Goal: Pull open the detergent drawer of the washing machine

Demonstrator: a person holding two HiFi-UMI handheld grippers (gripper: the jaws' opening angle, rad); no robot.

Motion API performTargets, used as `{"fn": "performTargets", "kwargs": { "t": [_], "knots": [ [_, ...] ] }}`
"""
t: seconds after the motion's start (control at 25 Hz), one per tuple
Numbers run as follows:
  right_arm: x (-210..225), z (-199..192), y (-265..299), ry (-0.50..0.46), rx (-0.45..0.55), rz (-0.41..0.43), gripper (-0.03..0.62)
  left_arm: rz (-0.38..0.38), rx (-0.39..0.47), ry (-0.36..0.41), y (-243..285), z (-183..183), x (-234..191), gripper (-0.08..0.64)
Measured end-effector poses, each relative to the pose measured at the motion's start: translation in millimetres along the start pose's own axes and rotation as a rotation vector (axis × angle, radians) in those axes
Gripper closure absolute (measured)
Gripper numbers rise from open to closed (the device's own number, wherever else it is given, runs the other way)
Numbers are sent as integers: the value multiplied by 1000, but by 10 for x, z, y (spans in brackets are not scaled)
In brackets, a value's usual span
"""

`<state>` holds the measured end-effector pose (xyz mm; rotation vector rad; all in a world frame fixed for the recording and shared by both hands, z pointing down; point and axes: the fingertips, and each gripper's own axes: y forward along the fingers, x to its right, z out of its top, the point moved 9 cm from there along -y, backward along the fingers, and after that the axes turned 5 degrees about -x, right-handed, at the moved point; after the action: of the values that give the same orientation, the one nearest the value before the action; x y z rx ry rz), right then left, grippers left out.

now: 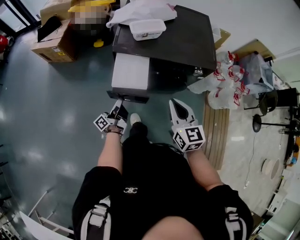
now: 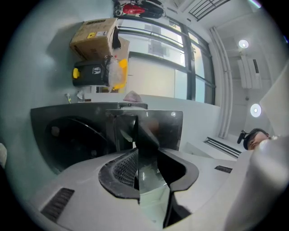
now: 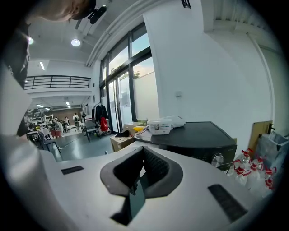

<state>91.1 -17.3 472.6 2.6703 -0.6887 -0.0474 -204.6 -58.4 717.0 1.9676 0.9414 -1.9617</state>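
The dark washing machine (image 1: 185,40) stands ahead of me, and it also shows in the right gripper view (image 3: 198,137). Its detergent drawer (image 1: 131,70) is pulled well out, white on top with a dark front panel (image 1: 127,96). My left gripper (image 1: 119,103) is shut on that panel. In the left gripper view the glossy panel (image 2: 151,128) stands upright between the jaws of the left gripper (image 2: 146,142). My right gripper (image 1: 180,105) hangs free to the right of the drawer. In its own view the right gripper (image 3: 141,158) is shut on nothing, above the floor.
A plastic tub (image 1: 147,29) and a white bag (image 1: 140,11) lie on the machine's top. Cardboard boxes (image 1: 54,44) stand at the back left. Tied plastic bags (image 1: 225,82) and a wooden pallet (image 1: 216,133) lie to the right. My legs are under both grippers.
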Motion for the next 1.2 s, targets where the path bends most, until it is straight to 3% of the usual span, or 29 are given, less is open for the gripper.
{"fn": "performTargets", "kwargs": {
  "t": [1.2],
  "knots": [
    [-64,-91,-296,-33,23,37,589,5,17,11,-493,-319,201,437]
  ]
}}
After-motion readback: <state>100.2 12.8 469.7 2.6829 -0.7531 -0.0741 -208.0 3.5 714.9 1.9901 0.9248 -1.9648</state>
